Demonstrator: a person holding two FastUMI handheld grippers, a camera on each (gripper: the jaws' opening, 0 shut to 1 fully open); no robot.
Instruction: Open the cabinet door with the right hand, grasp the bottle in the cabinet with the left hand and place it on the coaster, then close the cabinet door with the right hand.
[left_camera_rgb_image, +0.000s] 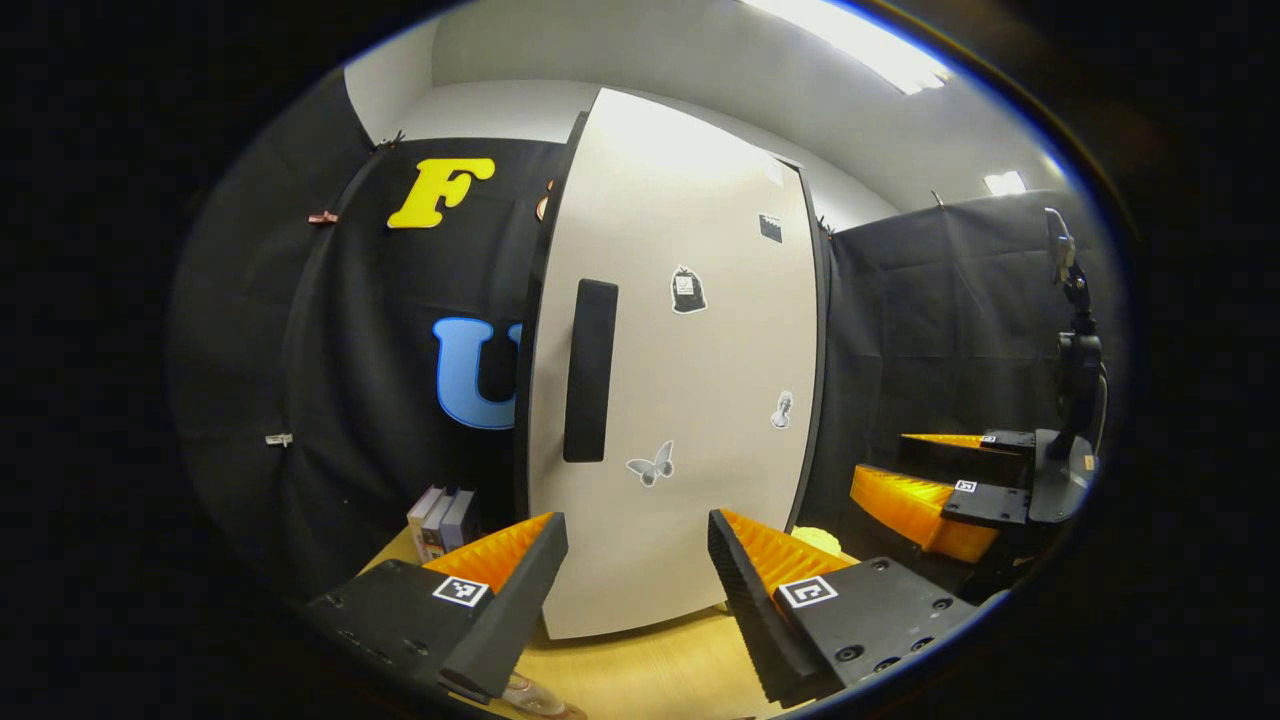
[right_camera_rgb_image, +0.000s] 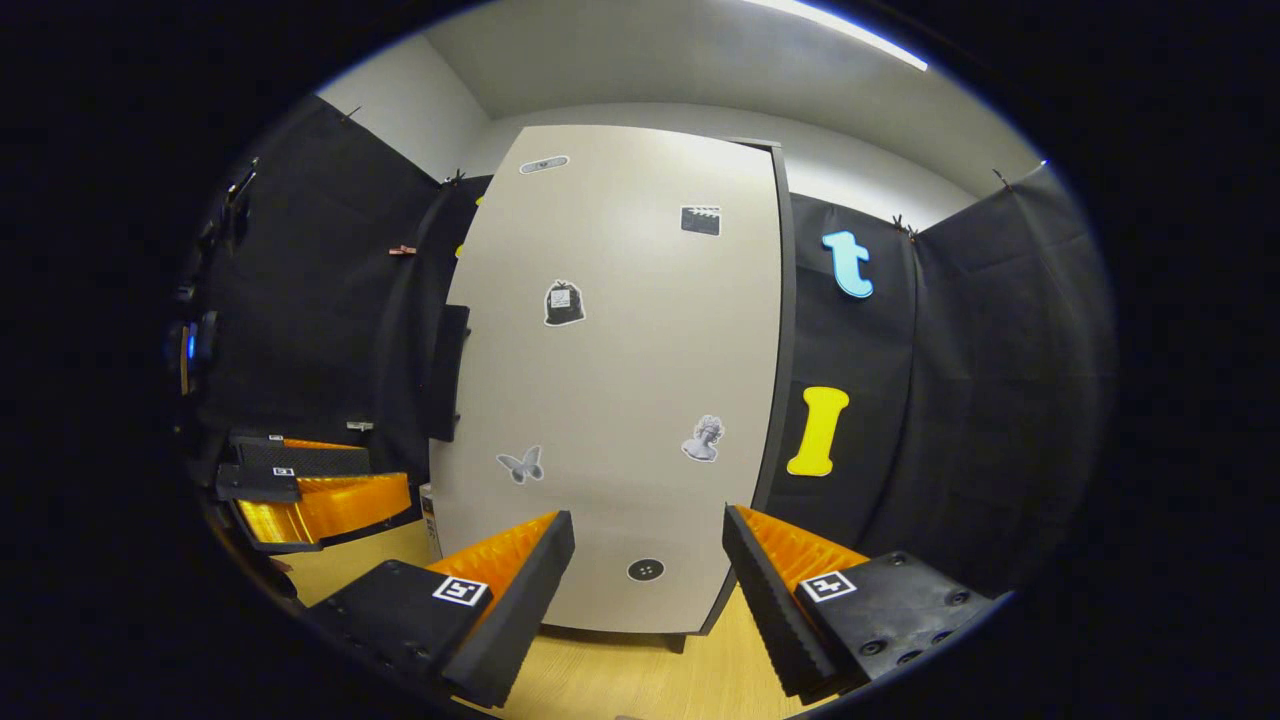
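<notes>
Cabinet door (right_camera_rgb_image: 610, 390), shut, bottle presumably hidden behind it — we hold the right gripper (right_camera_rgb_image: 648, 590) and left gripper (left_camera_rgb_image: 638, 590) both splayed and empty before it, and should take its dark handle (left_camera_rgb_image: 590, 370), face-on in the left gripper view, edge-on in the right's.

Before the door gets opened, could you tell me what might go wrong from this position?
1. The handle sits on the cabinet door's left edge, while the open right gripper faces the door's middle; it could close on nothing.
2. The left gripper waits close in front of the door, so the swinging door may hit it.
3. The books beside the cabinet could be knocked.
</notes>
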